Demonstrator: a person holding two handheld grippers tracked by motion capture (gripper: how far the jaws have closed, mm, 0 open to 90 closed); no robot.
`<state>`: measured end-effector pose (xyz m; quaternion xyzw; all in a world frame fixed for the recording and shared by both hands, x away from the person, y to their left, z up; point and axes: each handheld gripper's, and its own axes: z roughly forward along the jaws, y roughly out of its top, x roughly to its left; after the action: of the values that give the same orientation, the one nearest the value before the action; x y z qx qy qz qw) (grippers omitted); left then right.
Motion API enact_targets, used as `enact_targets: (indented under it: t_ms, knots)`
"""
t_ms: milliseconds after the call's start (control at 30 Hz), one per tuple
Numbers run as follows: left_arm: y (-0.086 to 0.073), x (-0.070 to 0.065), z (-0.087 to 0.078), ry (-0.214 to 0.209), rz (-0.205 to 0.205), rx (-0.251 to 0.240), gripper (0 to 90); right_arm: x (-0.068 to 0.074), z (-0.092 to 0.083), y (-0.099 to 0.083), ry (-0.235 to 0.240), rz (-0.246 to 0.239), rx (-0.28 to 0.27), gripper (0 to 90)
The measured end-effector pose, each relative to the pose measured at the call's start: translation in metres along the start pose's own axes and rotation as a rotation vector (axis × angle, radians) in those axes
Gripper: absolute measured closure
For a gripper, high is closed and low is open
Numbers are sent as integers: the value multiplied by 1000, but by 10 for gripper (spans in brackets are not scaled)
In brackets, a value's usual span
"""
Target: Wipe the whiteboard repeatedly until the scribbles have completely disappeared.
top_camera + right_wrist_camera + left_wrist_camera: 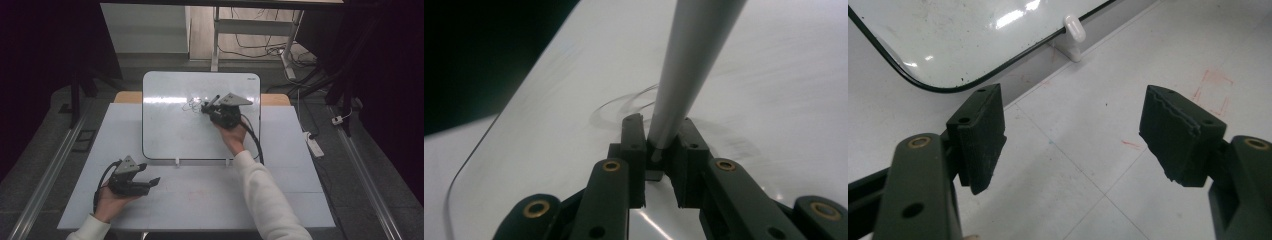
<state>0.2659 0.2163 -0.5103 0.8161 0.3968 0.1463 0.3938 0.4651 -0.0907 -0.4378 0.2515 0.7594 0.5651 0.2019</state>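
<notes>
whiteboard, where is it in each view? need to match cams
High view: whiteboard lies centre, on the table's far half.
Left gripper view: its rounded, dark-edged corner fills the upper left.
Right gripper view: its white surface spreads beyond the fingers.
Shared landmark: the board's dark rim.

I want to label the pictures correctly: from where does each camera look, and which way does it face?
High view: above the person's side, looking forward and down at the whiteboard; both forearms show.
Left gripper view: on the left hand-held gripper, facing table and whiteboard corner; open jaws.
Right gripper view: on the right hand-held gripper, clamping a marker.
All share the whiteboard.
</notes>
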Motion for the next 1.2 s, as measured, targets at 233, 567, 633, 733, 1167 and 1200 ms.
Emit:
enact_targets:
  t_ms: [233, 567, 633, 733, 1167, 1200]
  knots:
    - [1, -3, -2, 1, 2, -8, 272, -32, -12, 15, -150, 24, -63, 780]
    - [2, -3, -1, 0, 9, -6, 272, -18, -9, 11, -108, -10, -40, 781]
    - [2, -3, -2, 1, 7, -13, 272, -34, -18, 14, -169, 45, -76, 780]
    - [2, -2, 0, -1, 7, -8, 272, -34, -22, 10, -163, 51, -80, 780]
    - [2, -1, 1, -1, 4, -4, 272, -11, 1, 10, -72, 28, -52, 780]
    - [2, -1, 1, -1, 3, -3, 271, 2, 6, 4, -28, -12, -21, 780]
